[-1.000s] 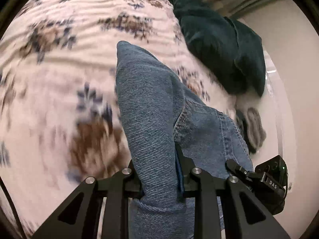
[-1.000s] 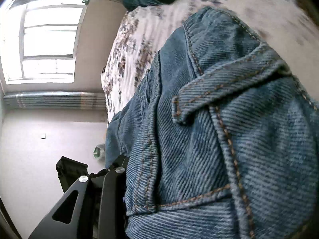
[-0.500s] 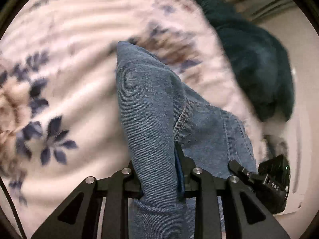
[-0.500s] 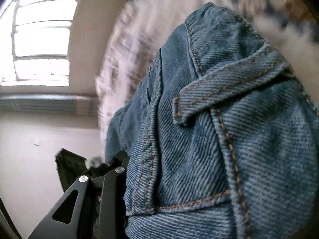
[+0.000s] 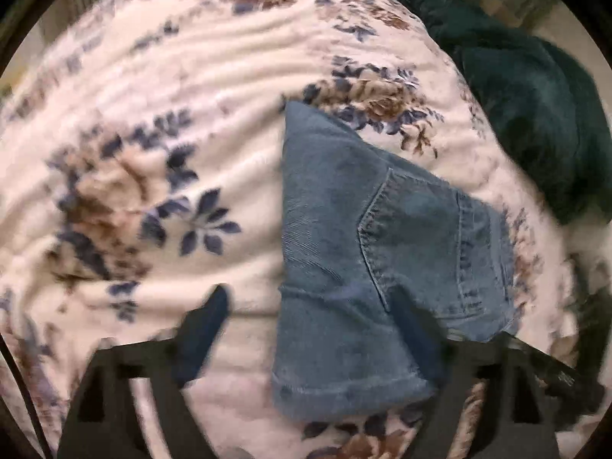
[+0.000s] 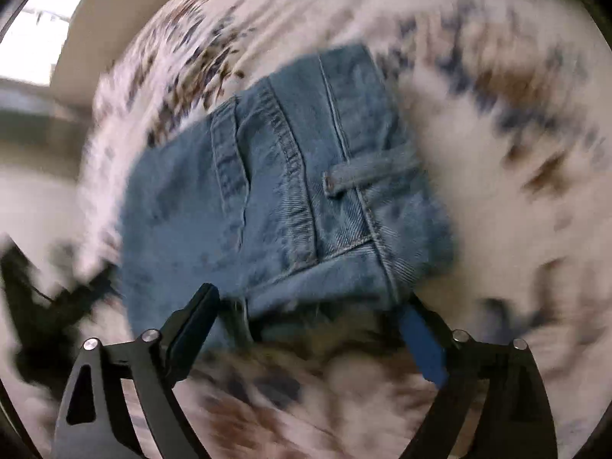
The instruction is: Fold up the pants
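Folded blue denim pants (image 5: pixel 367 252) on the floral bedspread (image 5: pixel 153 153).
We see left tongs (image 5: pixel 310 313) and right tongs (image 6: pixel 310 310) just sprung wide, gripping nothing.

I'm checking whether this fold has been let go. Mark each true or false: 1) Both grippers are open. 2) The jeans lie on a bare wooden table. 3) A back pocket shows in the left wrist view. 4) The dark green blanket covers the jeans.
1) True: the left gripper and the right gripper stand wide; their jaws have just been opening, pressing on nothing.
2) False: the jeans lie on a floral blanket.
3) True: the back pocket faces up.
4) False: the dark green blanket lies apart, beyond them.
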Available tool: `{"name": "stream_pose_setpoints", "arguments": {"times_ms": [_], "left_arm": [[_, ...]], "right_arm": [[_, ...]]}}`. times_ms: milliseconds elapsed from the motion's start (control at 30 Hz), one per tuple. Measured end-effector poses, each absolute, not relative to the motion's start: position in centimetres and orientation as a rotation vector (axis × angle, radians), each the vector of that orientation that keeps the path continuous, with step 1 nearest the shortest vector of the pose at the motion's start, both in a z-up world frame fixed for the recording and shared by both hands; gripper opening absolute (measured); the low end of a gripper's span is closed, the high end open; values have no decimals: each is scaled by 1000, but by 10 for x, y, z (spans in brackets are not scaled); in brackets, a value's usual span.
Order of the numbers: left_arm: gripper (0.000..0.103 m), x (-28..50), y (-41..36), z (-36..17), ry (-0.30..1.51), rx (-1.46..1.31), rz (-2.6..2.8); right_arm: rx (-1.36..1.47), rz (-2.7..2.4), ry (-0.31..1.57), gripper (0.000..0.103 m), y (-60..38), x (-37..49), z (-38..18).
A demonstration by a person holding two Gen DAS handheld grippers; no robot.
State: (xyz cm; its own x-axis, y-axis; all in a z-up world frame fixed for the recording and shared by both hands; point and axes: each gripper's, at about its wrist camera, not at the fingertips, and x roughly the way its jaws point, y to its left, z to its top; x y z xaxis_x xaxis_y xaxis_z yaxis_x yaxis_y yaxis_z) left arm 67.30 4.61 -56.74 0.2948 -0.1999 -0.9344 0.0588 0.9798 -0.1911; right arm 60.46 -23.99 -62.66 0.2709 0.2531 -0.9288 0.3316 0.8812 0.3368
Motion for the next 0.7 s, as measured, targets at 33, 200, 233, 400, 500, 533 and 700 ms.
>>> {"name": "stream_pose_setpoints", "arguments": {"times_ms": [33,200,233,400,500,533,700], "left_arm": [[101,669,37,-562,1253,-63,-142],[101,652,17,-540,1241,25,-113],[101,648,14,-534,1239,32,-108],[101,630,2,-501,1213,55,-85],[101,618,-6,-481,1195,66,-73],[101,614,-9,-474,1190,69,-69],[101,592,-19,-441,1170,65,-64]], "right_arm": [[459,-80,1313,93,-236,605,-617],[233,-158,1258,94,-225,596,-567],[224,-169,1257,94,-226,599,-561],[178,-195,1231,95,-231,585,-517],[173,-184,1218,95,-233,572,-494],[168,-180,1217,95,-233,570,-490],[170,-165,1215,96,-239,555,-459]]}}
